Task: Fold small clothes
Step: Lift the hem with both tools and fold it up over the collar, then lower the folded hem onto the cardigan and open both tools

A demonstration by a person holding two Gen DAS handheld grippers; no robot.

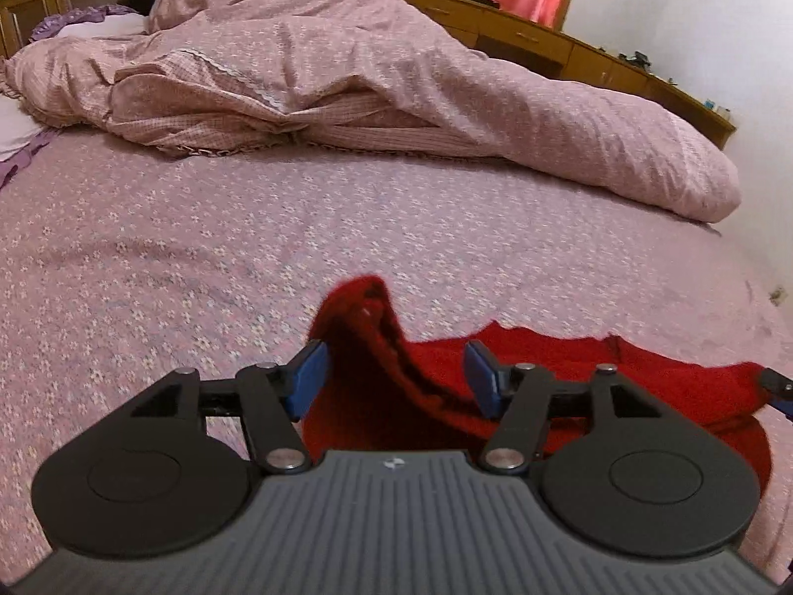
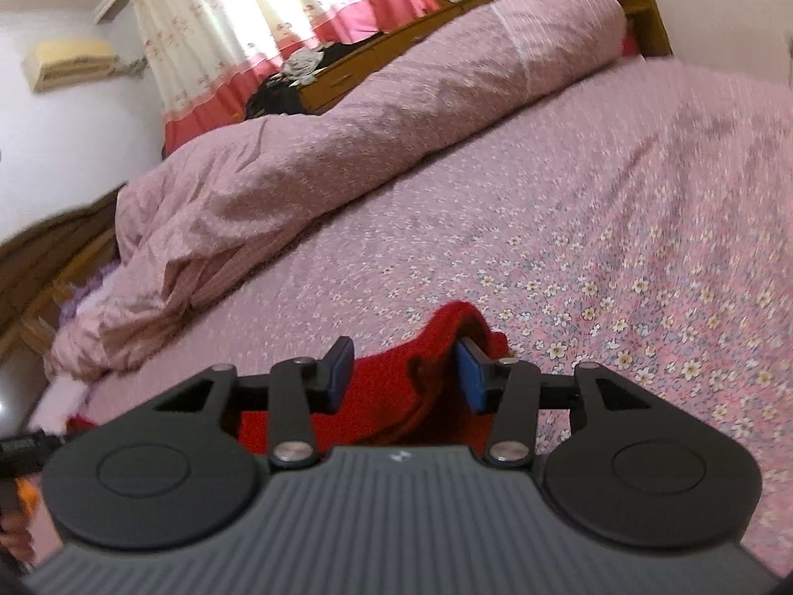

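On floral bedsheet point(image 1: 198, 258), red knit garment point(image 1: 545, 362); no legible writing anywhere.

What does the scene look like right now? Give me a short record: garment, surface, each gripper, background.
garment: red knit garment, rumpled, one peak standing up between each gripper's pads
surface: bed sheet, pink with small flowers
left gripper: open, cloth between the pads, not pinched
right gripper: open; cloth lies against the right pad
background: pink duvet bunched along the far side; wooden cabinet behind it
fold status: not folded flat yet
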